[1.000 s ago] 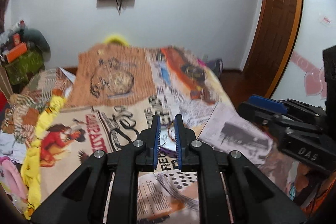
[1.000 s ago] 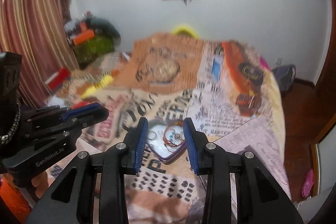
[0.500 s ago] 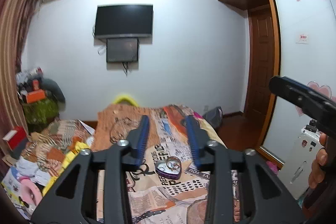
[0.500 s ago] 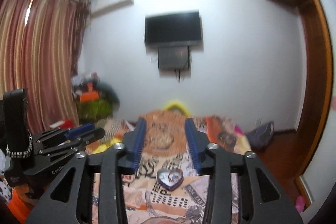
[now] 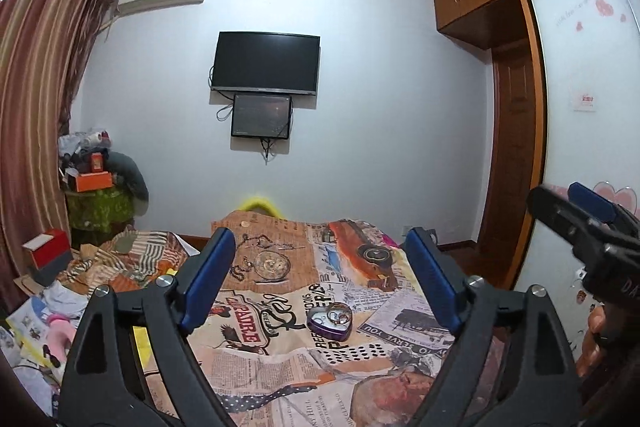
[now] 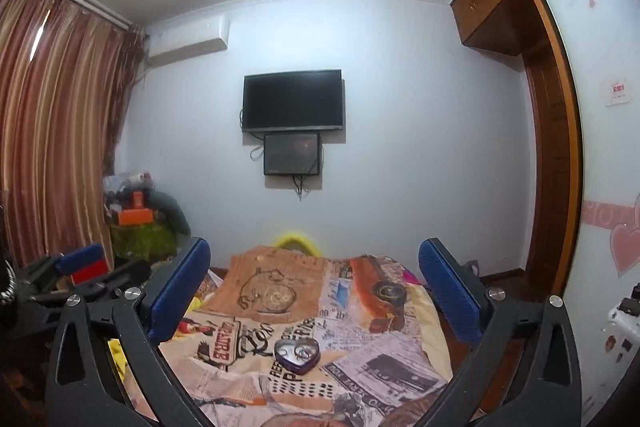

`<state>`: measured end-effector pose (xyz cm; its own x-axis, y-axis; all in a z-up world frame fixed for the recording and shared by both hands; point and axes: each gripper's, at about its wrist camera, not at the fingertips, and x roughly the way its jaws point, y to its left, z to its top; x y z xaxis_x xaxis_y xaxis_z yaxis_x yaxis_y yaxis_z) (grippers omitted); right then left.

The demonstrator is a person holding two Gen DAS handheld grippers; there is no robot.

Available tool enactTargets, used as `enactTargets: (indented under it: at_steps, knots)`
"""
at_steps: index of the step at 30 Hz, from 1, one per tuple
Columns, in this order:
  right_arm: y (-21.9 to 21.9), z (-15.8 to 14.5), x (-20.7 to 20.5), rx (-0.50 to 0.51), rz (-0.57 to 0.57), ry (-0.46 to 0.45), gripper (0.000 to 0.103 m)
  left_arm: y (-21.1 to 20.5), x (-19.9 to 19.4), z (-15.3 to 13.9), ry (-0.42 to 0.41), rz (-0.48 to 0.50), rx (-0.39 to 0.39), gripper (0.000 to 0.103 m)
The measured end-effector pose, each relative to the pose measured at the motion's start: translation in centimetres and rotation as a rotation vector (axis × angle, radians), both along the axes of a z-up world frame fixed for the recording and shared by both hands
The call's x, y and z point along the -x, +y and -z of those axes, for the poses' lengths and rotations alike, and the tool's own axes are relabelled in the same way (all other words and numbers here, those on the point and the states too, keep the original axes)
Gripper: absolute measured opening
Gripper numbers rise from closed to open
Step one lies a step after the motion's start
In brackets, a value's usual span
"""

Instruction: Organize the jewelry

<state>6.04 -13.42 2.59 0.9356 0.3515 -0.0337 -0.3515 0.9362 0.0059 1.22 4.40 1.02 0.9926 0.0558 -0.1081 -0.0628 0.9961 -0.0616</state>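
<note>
Both tongs are released, jaws spread wide and holding nothing. The left tongs (image 5: 320, 281) and the right tongs (image 6: 314, 291) hang above the bed (image 5: 280, 367), well back from the work, each pointing toward the far wall.

The task's thing is a small heart-shaped tin (image 5: 329, 321), purple-walled and lidless, lying on the printed bedspread near the middle of the bed. From the right wrist view the tin (image 6: 297, 349) sits low between the spread jaws. Inside it lie a few small rings or loops of jewelry (image 5: 335, 316) — too small to tell apart.

The tin looks light and stiff, with a thin smooth wall that could slip or skate on the soft cover if nudged. A sound hold would be across the rim, one jaw inside and one outside the wall, or across the heart's two flanks. The pieces inside are likely tiny, slick and easily spilled — best pinched singly from above, with the other tongs steadying the tin.
</note>
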Motion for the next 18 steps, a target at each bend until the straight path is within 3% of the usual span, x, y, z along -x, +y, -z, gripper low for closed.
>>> enactTargets:
  at_steps: [18]
  knots:
    - [-1.4,1.0,2.0,0.017,-0.013,0.028,0.103,-0.2,0.2,0.2,0.009,0.002,-0.001,0.087]
